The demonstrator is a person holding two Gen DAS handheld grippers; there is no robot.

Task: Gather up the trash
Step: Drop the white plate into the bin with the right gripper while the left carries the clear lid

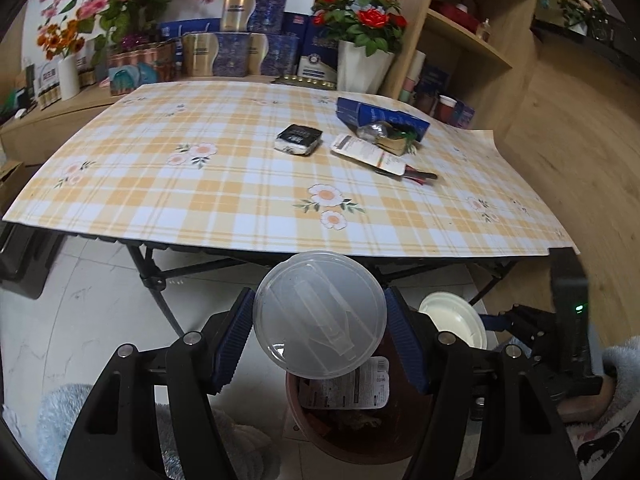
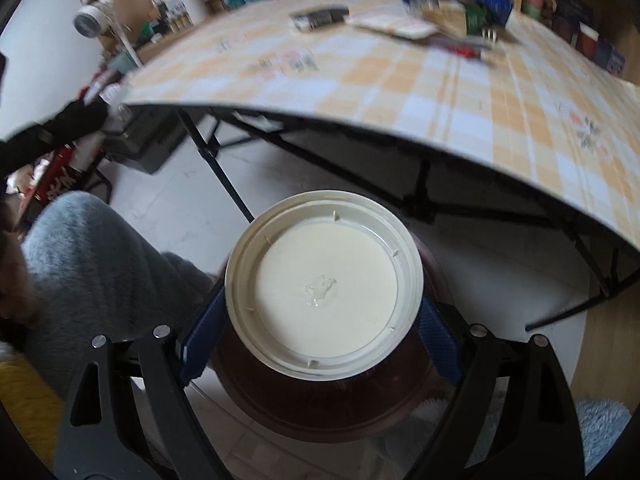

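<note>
My left gripper (image 1: 320,332) is shut on a clear round plastic lid (image 1: 316,300), its blue pads pressing on the rim from both sides. The lid hangs just above a brown bin (image 1: 360,440) on the floor, which holds a printed wrapper (image 1: 348,390). In the right wrist view my right gripper (image 2: 320,332) is shut on a white round bowl (image 2: 324,280), seen from its underside, over the same bin (image 2: 320,408). In the left wrist view that bowl (image 1: 454,318) shows just right of the lid. More trash lies on the table: a black packet (image 1: 299,139), a white card (image 1: 370,154) and a blue box (image 1: 380,116).
The folding table with a yellow plaid cloth (image 1: 200,200) stands right behind the bin, its edge and black legs (image 1: 156,280) close above it. A person's grey-trousered leg (image 2: 100,260) is left of the bin. Flower pots and boxes line the far side; wooden shelves (image 1: 472,40) stand at the right.
</note>
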